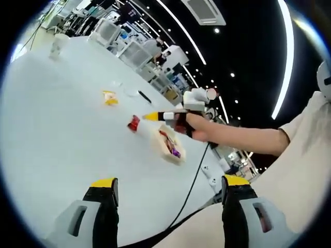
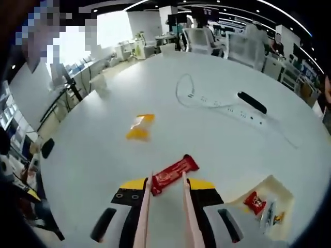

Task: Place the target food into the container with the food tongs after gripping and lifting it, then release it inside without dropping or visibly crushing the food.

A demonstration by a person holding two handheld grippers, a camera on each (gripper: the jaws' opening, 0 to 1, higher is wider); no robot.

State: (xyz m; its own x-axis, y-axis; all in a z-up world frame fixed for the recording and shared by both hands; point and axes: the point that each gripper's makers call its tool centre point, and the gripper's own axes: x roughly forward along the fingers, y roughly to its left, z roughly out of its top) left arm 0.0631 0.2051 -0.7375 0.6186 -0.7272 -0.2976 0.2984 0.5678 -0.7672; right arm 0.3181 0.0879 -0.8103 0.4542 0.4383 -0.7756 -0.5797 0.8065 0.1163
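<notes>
Red snack bar (image 2: 174, 174) between tongs (image 2: 164, 212)

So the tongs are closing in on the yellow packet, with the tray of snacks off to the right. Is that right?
Not quite. In the right gripper view the tongs reach toward the red snack bar; the yellow packet lies further off on the table. The tray of snacks is indeed off to the right.
</notes>
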